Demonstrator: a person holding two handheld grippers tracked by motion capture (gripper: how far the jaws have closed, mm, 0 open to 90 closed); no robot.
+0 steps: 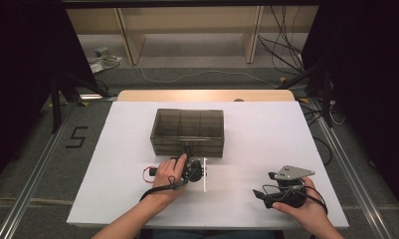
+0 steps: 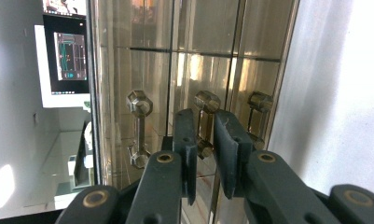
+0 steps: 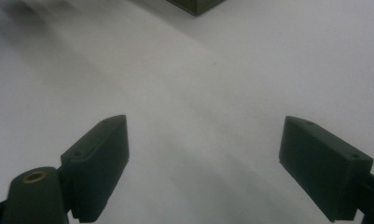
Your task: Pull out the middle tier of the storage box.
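A smoked see-through drawer box (image 1: pixel 187 127) stands at the middle of the white table (image 1: pixel 266 134). My left gripper (image 1: pixel 187 148) reaches to its front face, turned on its side. Three metal drawer handles line that front, and the two black jaws close round the middle handle (image 2: pixel 206 105), their pads against its sides. The other handles (image 2: pixel 139 126) (image 2: pixel 259 114) stand free on either side. My right gripper (image 1: pixel 260 197) rests low near the table's front right, open (image 3: pixel 203 154), with bare table between its pads. A corner of the box (image 3: pixel 194 3) shows at the top of the right gripper view.
Beyond the white sheet lies a wooden table edge (image 1: pixel 207 94), then floor with cables (image 1: pixel 281 45) and stand legs (image 1: pixel 55 99). A lit monitor (image 2: pixel 65 51) shows past the box in the left gripper view. White table lies open left and right of the box.
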